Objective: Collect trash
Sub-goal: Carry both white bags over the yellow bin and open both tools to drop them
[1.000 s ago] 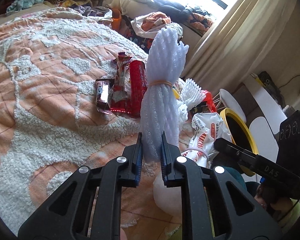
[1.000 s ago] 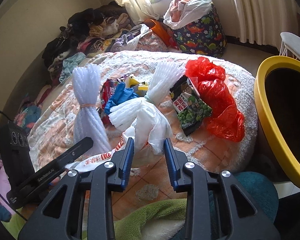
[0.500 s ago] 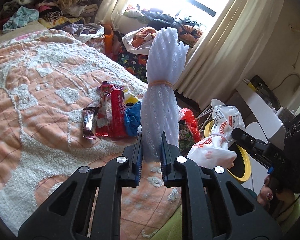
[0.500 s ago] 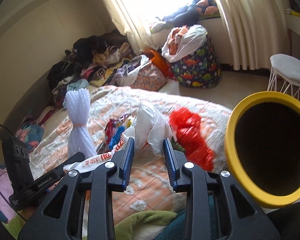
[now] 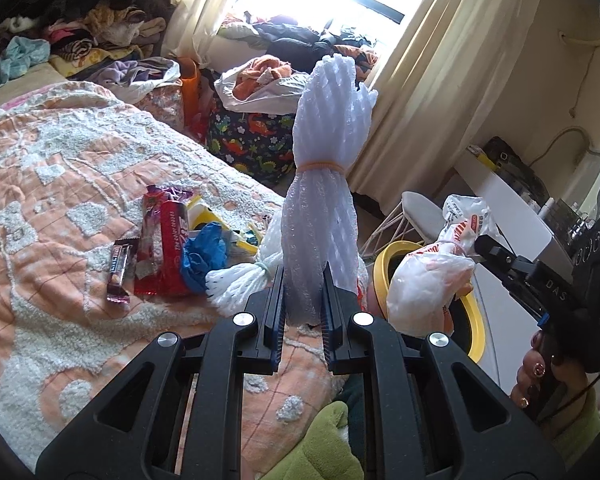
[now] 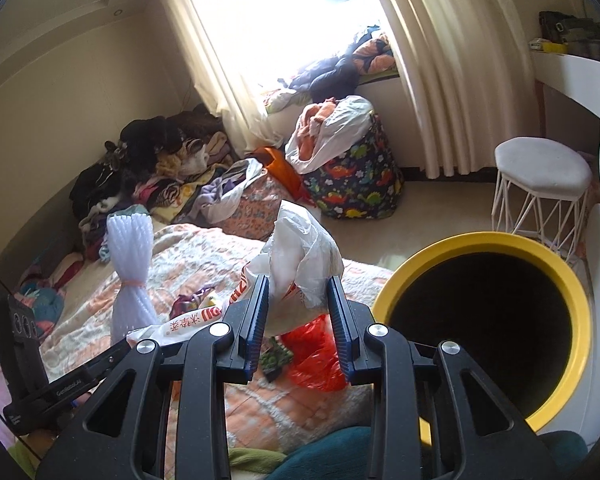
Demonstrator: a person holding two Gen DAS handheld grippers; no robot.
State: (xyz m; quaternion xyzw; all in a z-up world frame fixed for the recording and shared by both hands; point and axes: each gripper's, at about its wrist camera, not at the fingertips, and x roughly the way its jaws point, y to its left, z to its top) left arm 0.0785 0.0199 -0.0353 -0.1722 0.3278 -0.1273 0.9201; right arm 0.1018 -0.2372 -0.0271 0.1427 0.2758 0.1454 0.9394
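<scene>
My left gripper (image 5: 303, 299) is shut on the bottom of a white foam net bundle (image 5: 323, 184) tied with an orange band, held upright above the bed; the same foam net bundle (image 6: 130, 276) shows at the left of the right wrist view. My right gripper (image 6: 298, 312) is shut on a crumpled white plastic bag (image 6: 298, 264) with red print, lifted off the bed just left of the yellow bin (image 6: 484, 320). In the left wrist view that white plastic bag (image 5: 432, 284) hangs over the yellow bin (image 5: 470, 320). Snack wrappers (image 5: 160, 252), a blue glove (image 5: 204, 254) and a second foam net (image 5: 236, 284) lie on the bedspread.
A red plastic bag (image 6: 314, 354) and a green snack packet (image 6: 274, 360) lie at the bed's edge below my right gripper. A dinosaur-print laundry bag (image 6: 352, 184), a white wire stool (image 6: 540, 188) and clothes piles (image 6: 148, 172) stand beyond. A white desk (image 5: 504, 204) is at the right.
Both grippers have risen off the bed with their loads. The right gripper has swung toward the yellow bin, carrying the white bag away from the rest of the trash.
</scene>
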